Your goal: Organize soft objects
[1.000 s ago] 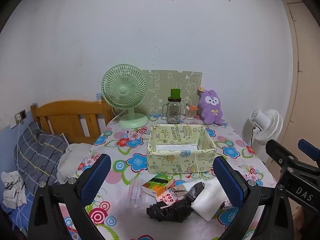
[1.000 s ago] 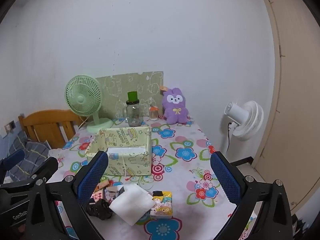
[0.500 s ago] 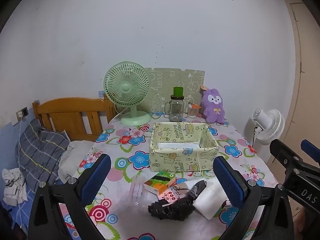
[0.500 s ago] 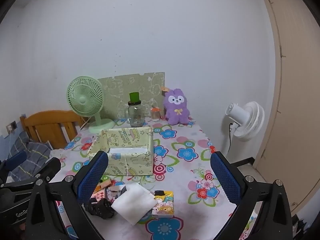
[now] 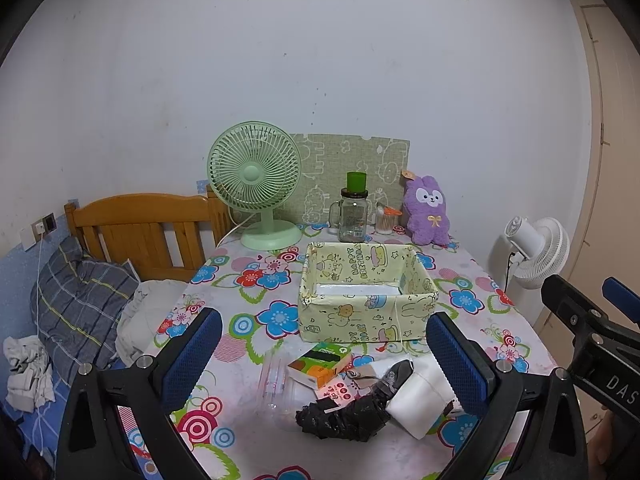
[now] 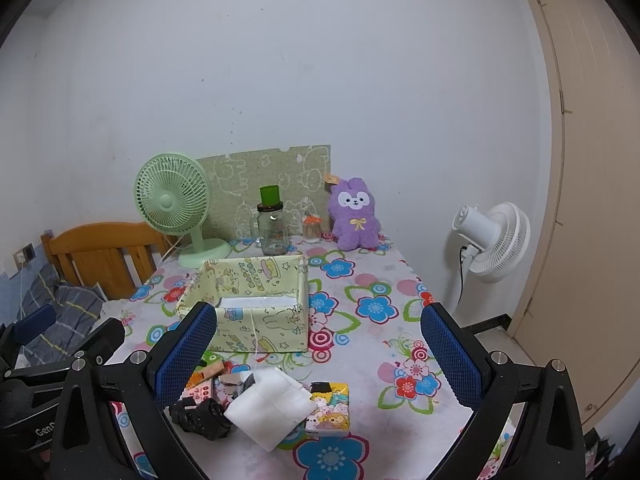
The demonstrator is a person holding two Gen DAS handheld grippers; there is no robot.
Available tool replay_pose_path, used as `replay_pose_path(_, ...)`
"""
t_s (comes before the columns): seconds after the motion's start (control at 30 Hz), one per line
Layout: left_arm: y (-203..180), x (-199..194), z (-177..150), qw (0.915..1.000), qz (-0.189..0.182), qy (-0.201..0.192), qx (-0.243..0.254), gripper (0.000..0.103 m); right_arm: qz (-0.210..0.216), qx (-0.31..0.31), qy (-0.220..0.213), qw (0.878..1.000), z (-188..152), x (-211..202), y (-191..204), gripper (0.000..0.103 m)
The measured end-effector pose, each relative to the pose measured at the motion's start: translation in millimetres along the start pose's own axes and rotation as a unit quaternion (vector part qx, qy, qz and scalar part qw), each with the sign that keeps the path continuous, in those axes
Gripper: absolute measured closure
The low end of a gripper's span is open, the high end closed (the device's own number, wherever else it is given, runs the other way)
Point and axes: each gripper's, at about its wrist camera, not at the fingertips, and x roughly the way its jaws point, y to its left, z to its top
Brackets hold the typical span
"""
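A pale yellow fabric box (image 5: pixel 366 298) (image 6: pixel 256 308) stands open-topped in the middle of the floral table. In front of it lies a pile: a crumpled black bag (image 5: pixel 344 416) (image 6: pixel 202 420), a folded white cloth (image 5: pixel 420 404) (image 6: pixel 270 406), a green-and-orange pack (image 5: pixel 320 364), a clear plastic wrapper (image 5: pixel 276 384) and a cartoon tissue pack (image 6: pixel 330 408). A purple plush rabbit (image 5: pixel 427 210) (image 6: pixel 355 214) sits at the back. My left gripper (image 5: pixel 318 356) and right gripper (image 6: pixel 316 352) hover open above the pile, holding nothing.
A green desk fan (image 5: pixel 256 184), a glass jar with a green lid (image 5: pixel 353 214) and a small jar (image 5: pixel 386 220) line the back by a patterned board (image 5: pixel 352 172). A white floor fan (image 6: pixel 494 242) stands to the right. A wooden bed with bedding (image 5: pixel 84 292) lies to the left.
Both grippers have drifted slightly back and up from the table; the scene sits a little lower and farther in both views. Nothing on the table has moved.
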Motion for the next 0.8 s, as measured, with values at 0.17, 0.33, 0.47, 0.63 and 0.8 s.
replay_pose_path(0.17,-0.1,0.5,0.3,1.0000,0.000,0.001,0.000,0.000,0.000,0.000,-0.001,1.000,-0.5,-0.3,-0.3,0.000)
replay_pose_path(0.33,-0.4,0.5,-0.2,1.0000,0.001,0.001,0.000,0.000,0.000,0.001,0.000,1.000,-1.0,-0.6,-0.9,0.000)
replay_pose_path(0.47,-0.5,0.6,0.1,1.0000,0.001,0.001,0.000,0.001,0.001,0.002,0.002,1.000,0.0,-0.3,2.0,0.000)
replay_pose_path(0.63,-0.8,0.7,-0.4,1.0000,-0.001,0.000,0.000,0.001,0.004,0.006,0.004,1.000,-0.6,0.8,0.2,0.000)
replay_pose_path(0.8,-1.4,1.6,-0.8,1.0000,-0.004,0.001,-0.001,0.001,0.006,0.008,0.006,1.000,-1.0,1.4,-0.1,0.000)
